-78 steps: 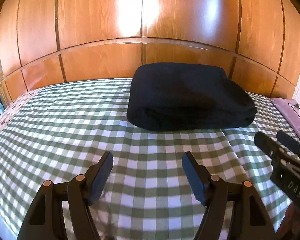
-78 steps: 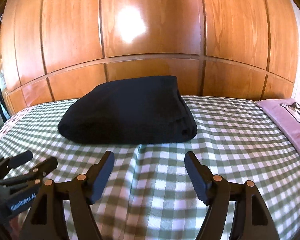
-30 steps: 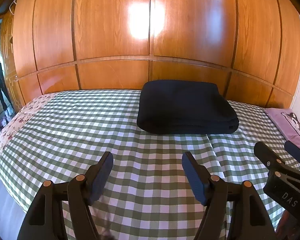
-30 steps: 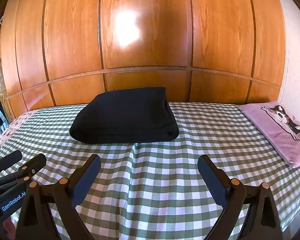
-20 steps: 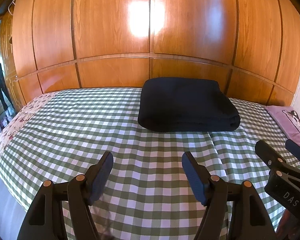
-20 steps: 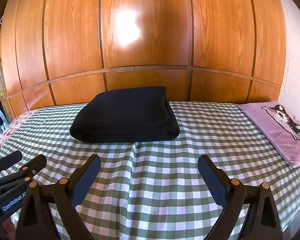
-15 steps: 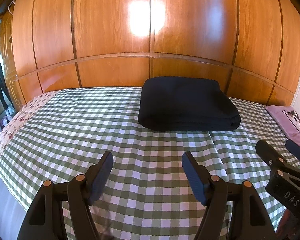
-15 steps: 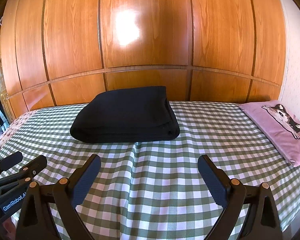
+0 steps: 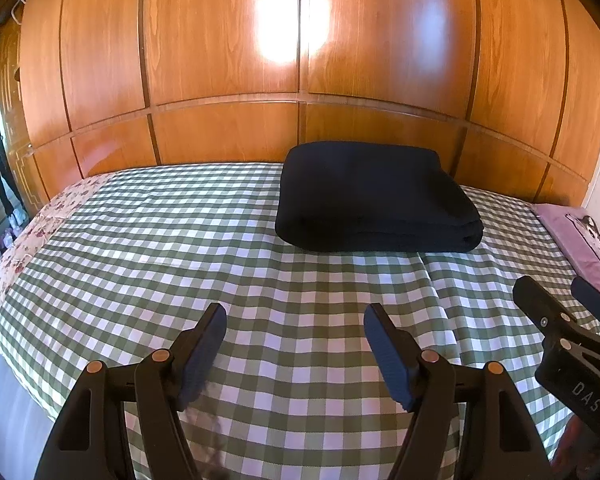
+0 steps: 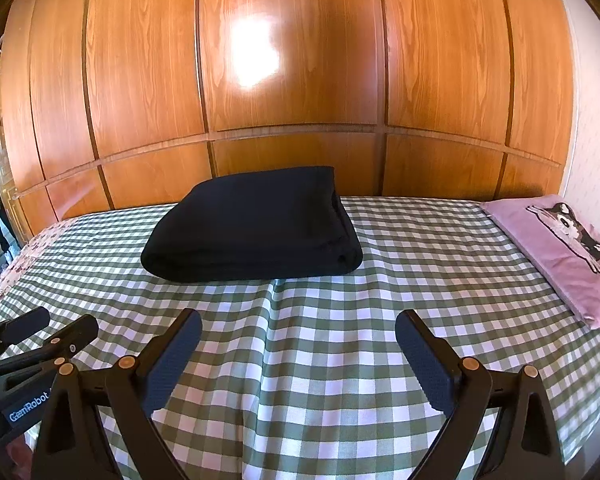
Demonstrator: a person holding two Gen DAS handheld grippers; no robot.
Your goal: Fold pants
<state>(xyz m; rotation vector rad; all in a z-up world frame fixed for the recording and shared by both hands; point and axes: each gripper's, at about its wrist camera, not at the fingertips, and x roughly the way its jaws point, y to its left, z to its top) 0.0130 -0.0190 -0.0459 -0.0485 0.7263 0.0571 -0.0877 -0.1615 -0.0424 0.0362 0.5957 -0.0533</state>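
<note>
Pants (image 9: 374,200) folded into compact stack, sitting far side of bed (image 9: 148,240) near wood panels. Left tool (image 9: 294,340) and right tool (image 10: 298,350) both spread, empty, hovering well apart from stack. Looks done; tools clear of fabric.

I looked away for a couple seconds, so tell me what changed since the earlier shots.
Both grippers backed away from the folded black pants. The right gripper opened wider; the left gripper stayed open as it was. Neither holds anything. The pants stayed folded on the checked bedspread.
</note>
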